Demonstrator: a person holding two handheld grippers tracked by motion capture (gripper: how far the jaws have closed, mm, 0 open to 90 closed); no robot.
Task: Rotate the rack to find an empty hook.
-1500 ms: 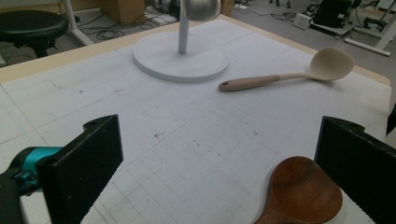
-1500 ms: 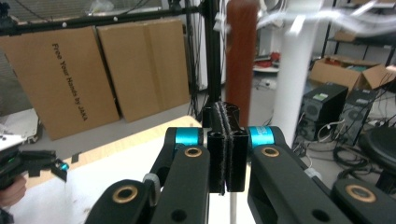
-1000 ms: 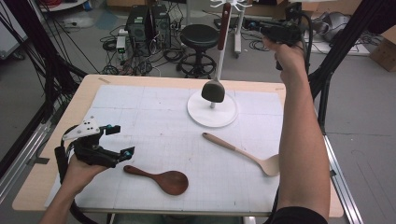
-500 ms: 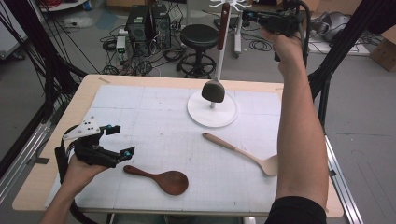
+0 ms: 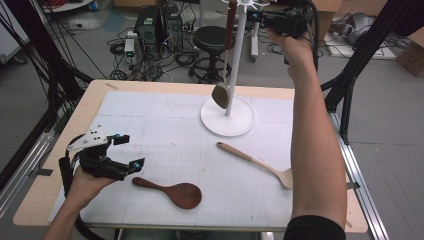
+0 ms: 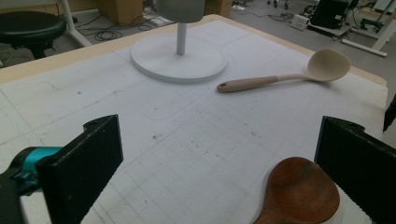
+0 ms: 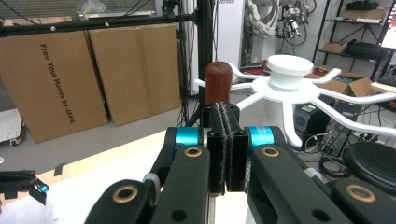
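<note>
The right gripper's [image 7: 227, 154] fingers were pressed flat together with nothing between them, held high beside the top of the white rack [image 7: 286, 70]. Just beyond the fingertips stood the rounded brown handle end [image 7: 218, 80] of a hanging spoon [image 5: 223, 92]; whether the fingers touched it could not be told. In the high view the right gripper [image 5: 280, 20] sat level with the rack's hooked arms, the handle dropping from one of them and its dark bowl hanging just above the rack's round base [image 5: 227, 120].

The left gripper [image 5: 131, 152] rested low near the counter's [image 5: 150, 90] front left corner, fingers spread wide and gripping nothing. Its own view showed the left finger [image 6: 86, 168] and the right finger [image 6: 359, 163] well apart, with the dark wooden spoon's [image 6: 299, 196] bowl lying on the mat [image 6: 187, 140] just inside the right finger, not touched by it. From above, that spoon [image 5: 172, 191] lay just right of the fingertips, handle toward them. Farther right, well apart from both grippers, a pale ladle [image 5: 260, 165] lay slantwise on the mat, bowl toward the counter's right edge, below the raised right forearm.
</note>
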